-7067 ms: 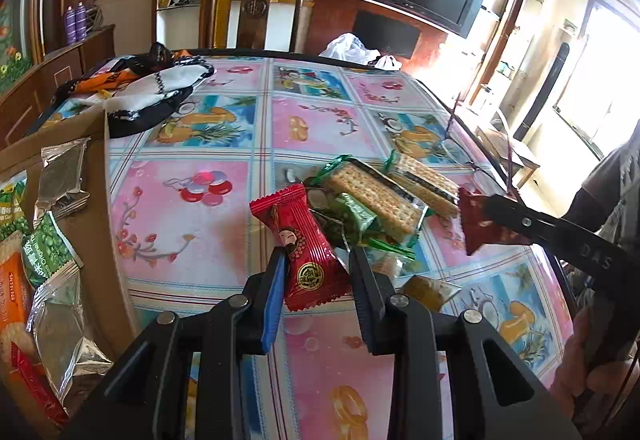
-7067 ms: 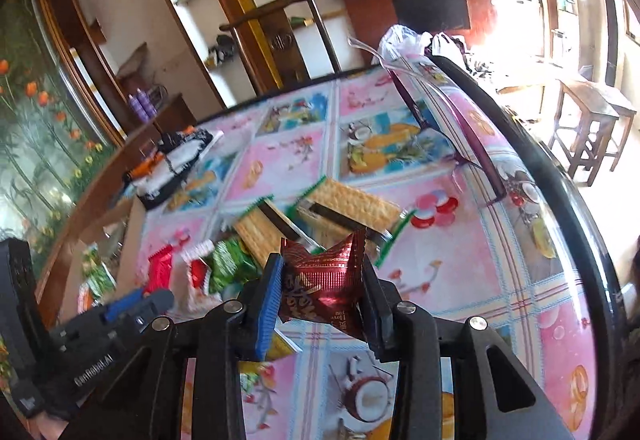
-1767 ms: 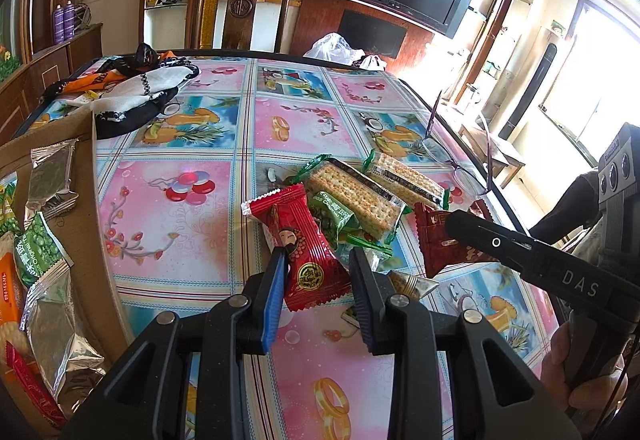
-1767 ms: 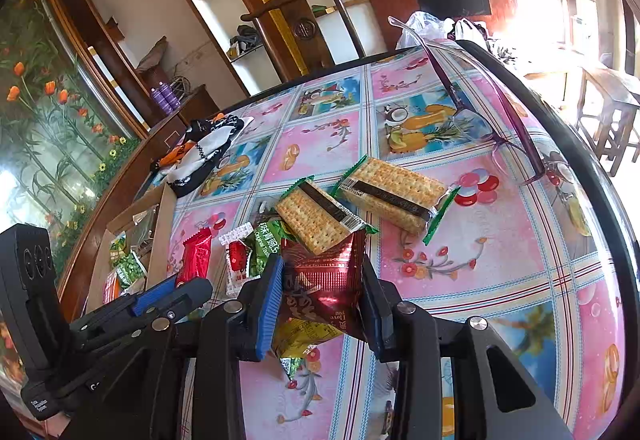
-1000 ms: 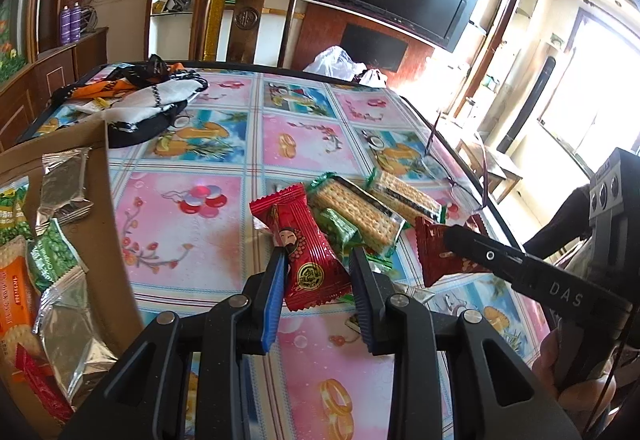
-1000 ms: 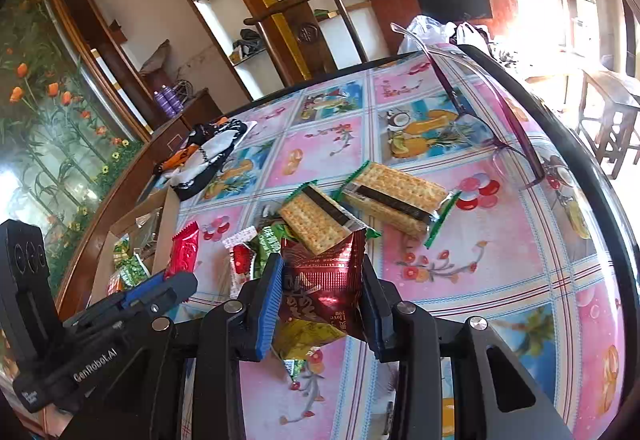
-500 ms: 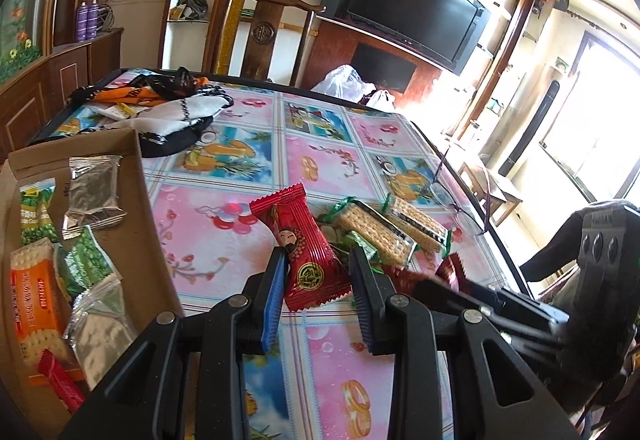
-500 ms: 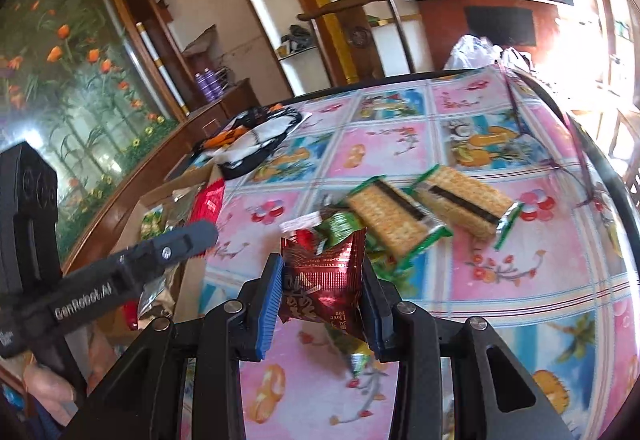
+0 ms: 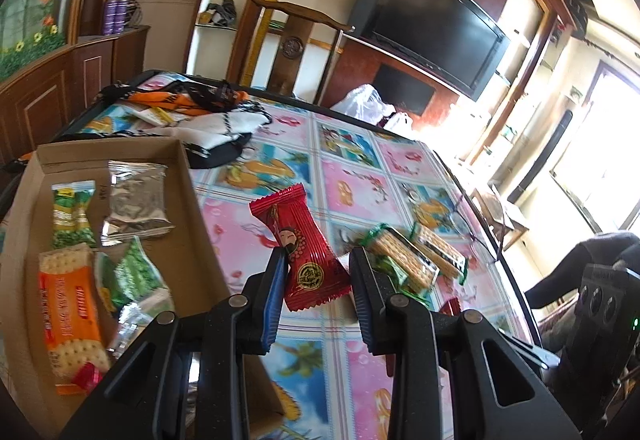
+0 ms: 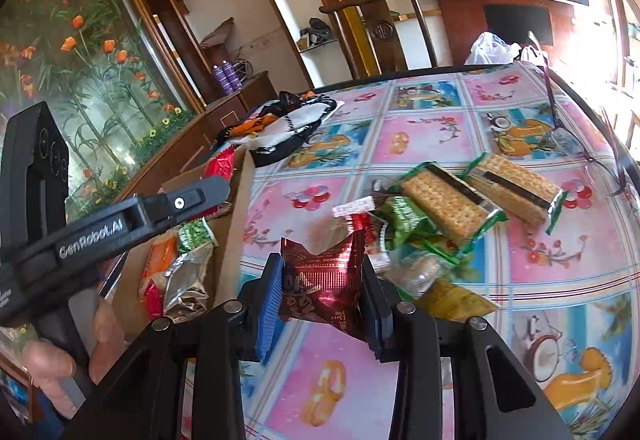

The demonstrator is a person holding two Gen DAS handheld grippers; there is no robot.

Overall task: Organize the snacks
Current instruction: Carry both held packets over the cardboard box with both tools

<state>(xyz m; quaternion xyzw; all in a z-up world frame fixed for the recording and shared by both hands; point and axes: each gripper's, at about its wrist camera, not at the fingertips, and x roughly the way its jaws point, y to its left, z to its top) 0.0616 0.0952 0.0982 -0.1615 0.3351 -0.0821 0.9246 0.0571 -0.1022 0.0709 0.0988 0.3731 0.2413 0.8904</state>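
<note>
My left gripper is shut on a bright red snack packet and holds it above the table, beside the right wall of a cardboard box that holds several snack packets. My right gripper is shut on a dark red foil snack packet above the table, to the right of the same box. The left gripper also shows in the right wrist view, over the box. A pile of loose snacks with two cracker packs lies on the table past the right gripper.
The table has a pink and blue patterned cloth. A black, white and orange cloth bundle lies at the far end behind the box. Glasses lie at the right edge. A wooden chair and a white bag stand beyond.
Both grippers have swung left toward the cardboard box, each still holding its packet. The box now fills the left of the left wrist view, and the snack pile has dropped to the right.
</note>
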